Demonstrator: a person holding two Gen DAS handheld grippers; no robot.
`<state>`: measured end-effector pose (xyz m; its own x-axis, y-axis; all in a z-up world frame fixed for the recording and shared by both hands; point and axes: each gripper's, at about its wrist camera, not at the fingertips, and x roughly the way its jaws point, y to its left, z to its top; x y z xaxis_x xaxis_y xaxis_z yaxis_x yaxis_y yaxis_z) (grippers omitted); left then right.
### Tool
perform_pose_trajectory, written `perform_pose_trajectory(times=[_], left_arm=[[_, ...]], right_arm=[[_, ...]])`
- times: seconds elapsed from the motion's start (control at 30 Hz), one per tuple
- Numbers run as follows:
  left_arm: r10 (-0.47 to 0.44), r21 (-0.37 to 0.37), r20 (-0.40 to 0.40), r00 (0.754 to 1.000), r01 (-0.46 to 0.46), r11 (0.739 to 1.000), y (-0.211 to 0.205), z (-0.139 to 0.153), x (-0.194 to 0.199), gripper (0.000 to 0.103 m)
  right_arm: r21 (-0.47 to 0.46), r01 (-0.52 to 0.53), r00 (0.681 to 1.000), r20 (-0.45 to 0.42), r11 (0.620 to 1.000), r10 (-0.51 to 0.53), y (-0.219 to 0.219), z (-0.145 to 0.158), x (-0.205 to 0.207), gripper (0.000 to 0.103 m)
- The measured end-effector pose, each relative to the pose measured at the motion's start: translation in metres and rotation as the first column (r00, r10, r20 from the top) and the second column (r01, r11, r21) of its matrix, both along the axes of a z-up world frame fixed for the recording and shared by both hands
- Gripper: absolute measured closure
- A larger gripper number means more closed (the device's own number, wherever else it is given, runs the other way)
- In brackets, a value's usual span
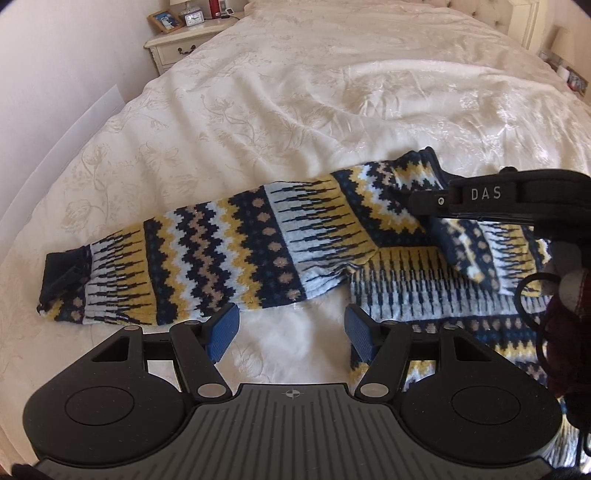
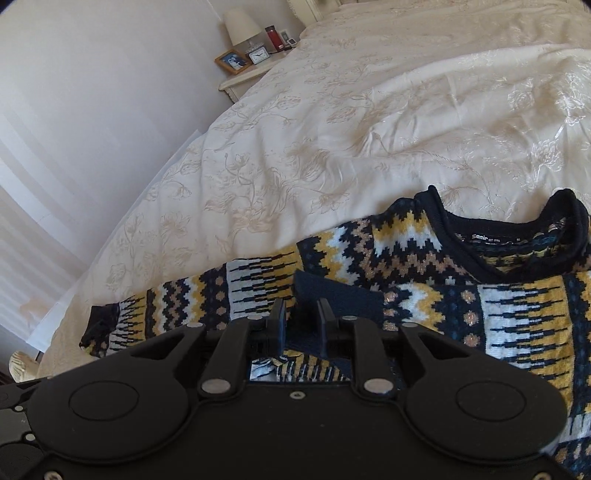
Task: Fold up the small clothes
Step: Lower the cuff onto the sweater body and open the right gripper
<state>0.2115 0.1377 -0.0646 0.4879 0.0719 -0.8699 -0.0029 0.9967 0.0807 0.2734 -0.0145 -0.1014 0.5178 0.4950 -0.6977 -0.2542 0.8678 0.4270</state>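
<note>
A knitted sweater (image 1: 258, 240) in navy, yellow and white zigzag bands lies flat on the cream bedspread (image 1: 295, 92). Its left sleeve stretches out to the left and ends in a navy cuff (image 1: 61, 275). My left gripper (image 1: 291, 328) is open with blue pads, low over bare bedspread just below that sleeve. My right gripper (image 2: 301, 319) is shut on the navy cuff (image 2: 332, 295) of the other sleeve, holding it over the sweater's chest. That sleeve (image 1: 469, 251) hangs folded across the body. The navy collar (image 2: 517, 240) with its label lies to the right.
A cream nightstand (image 1: 177, 48) stands at the far left corner of the bed, carrying a lamp (image 2: 240, 26), a clock and a photo frame (image 2: 231, 61). The bed's left edge runs close to a pale wall (image 2: 92, 92). Wide rumpled bedspread extends beyond the sweater.
</note>
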Motion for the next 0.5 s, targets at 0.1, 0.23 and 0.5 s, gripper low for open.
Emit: perform_pose_trajectory(times=[0.1, 0.23, 0.5], left_arm=[[-0.016, -0.033, 0.005, 1.000, 0.016, 0.999, -0.004, 0.000, 0.002, 0.041], [-0.045, -0.064, 0.008, 0.999, 0.046, 0.997, -0.015, -0.002, 0.010, 0.041], [-0.118, -0.067, -0.009, 0.993, 0.117, 0.991, -0.054, -0.027, 0.040, 0.041]], right_arm=[[-0.016, 0.010, 1.000, 0.024, 1.000, -0.010, -0.015, 0.006, -0.010, 0.049], [-0.042, 0.060, 0.998, 0.026, 0.997, -0.059, -0.052, 0.007, -0.025, 0.040], [-0.111, 0.210, 0.976, -0.035, 0.971, -0.215, -0.132, -0.004, -0.063, 0.039]])
